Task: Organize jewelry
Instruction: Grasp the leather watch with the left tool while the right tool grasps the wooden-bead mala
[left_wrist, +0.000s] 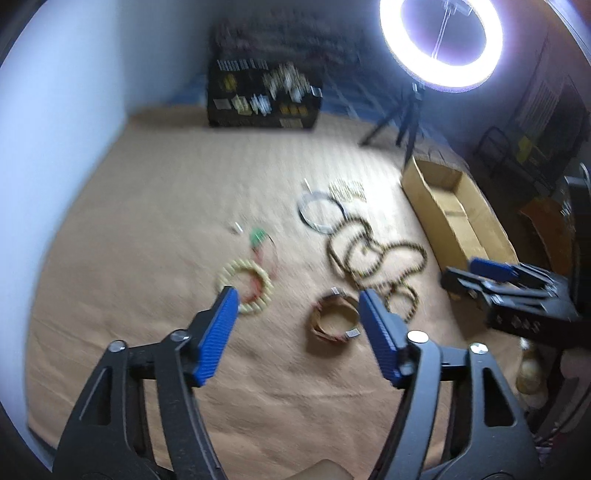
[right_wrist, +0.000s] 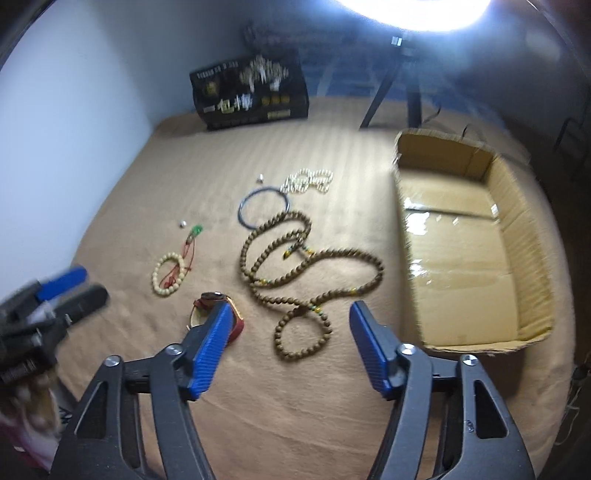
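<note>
a: which step was in hand?

b: by my judgement the very start. both tools hung above the tan cloth surface (right_wrist: 155, 155) with nothing gripped. the left gripper (left_wrist: 295, 301) had its jaws spread wide, and so did the right gripper (right_wrist: 288, 314).

a: and the jewelry?

b: all loose near the middle of the cloth. the long brown bead strand (right_wrist: 314, 258) lay looped there, a cream bead bracelet (right_wrist: 168, 275) with a red cord and green pendant (right_wrist: 197, 231) toward the left edge, a thin dark bangle (right_wrist: 263, 206) and a pale pearl strand (right_wrist: 306, 181) farther back, and a red-strapped watch (right_wrist: 210, 297) just beyond the right tool's left finger. the open cardboard box (right_wrist: 532, 229) sat at the right edge, with no jewelry visible inside.

a: next move?

b: probably lowering over one piece, closing on it, then carrying it to the box. the beads could slip or trail.

a: the room?

b: a pale wall on the left, a dark printed box (right_wrist: 251, 94) at the far edge, and a ring light (left_wrist: 441, 40) on a tripod.
</note>
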